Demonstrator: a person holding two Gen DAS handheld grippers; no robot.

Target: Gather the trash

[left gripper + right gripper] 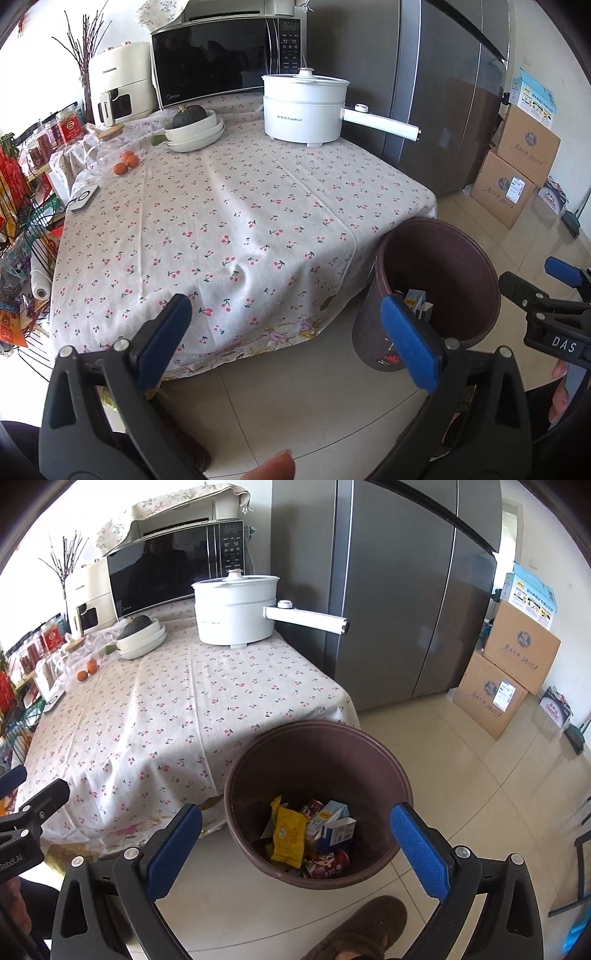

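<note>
With both sets of fingers released and holding nothing, the collection cycle appears close to complete. The left gripper (pixel 291 339) stands with its fingers wide apart; between them lies only the near edge of the bench (pixel 236 229), covered in cherry-print cloth, and bare floor tile. No loose trash shows on the cloth ahead of these fingers. Far beyond the left finger sit small oranges (pixel 125 162), stacked bowls with a squash (pixel 195 129) and a white electric pot (pixel 304 110); these read as household items, not refuse.

The trash bin (pixel 317 753) stands on the floor against the bench corner, just behind the left gripper's right finger. The right gripper (pixel 295 834) frames the bin's open mouth between its spread fingers. Inside lie a yellow snack packet (pixel 290 836), a small carton (pixel 334 825) and red cans (pixel 327 864).

Risks from this position:
- The left gripper's right finger lies close to the bin rim; a sideways swing could tip the bin and spill the contents.
- A slippered foot (pixel 364 923) sits just below the bin; a step forward could knock it.
- Any sweep across the bench could snag the loose cloth and drag the pot or bowls.
- Mistaking the oranges for trash would remove food.
</note>
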